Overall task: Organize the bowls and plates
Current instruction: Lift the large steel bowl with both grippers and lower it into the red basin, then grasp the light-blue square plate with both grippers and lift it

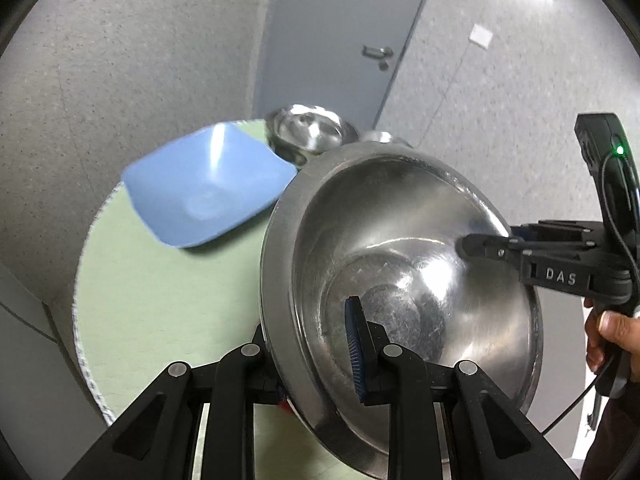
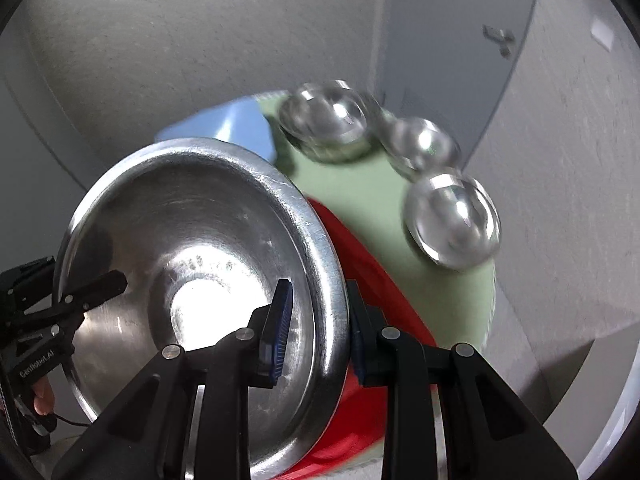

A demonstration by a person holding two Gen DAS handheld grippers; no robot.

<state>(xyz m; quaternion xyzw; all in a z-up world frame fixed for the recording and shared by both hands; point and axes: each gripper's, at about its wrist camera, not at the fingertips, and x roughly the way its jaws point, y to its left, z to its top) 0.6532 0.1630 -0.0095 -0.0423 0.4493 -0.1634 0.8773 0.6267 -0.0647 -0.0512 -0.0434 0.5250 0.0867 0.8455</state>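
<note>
A large steel plate is held tilted above the round green table. My left gripper is shut on its left rim, one blue pad inside the dish. My right gripper is shut on the opposite rim of the same steel plate; it also shows in the left wrist view. A blue square bowl sits on the table behind it. Several small steel bowls stand at the far edge. A red dish lies under the plate.
The table edge curves close on the left, with grey floor beyond. A grey door and wall stand behind the table. A small steel bowl sits near the table's right edge.
</note>
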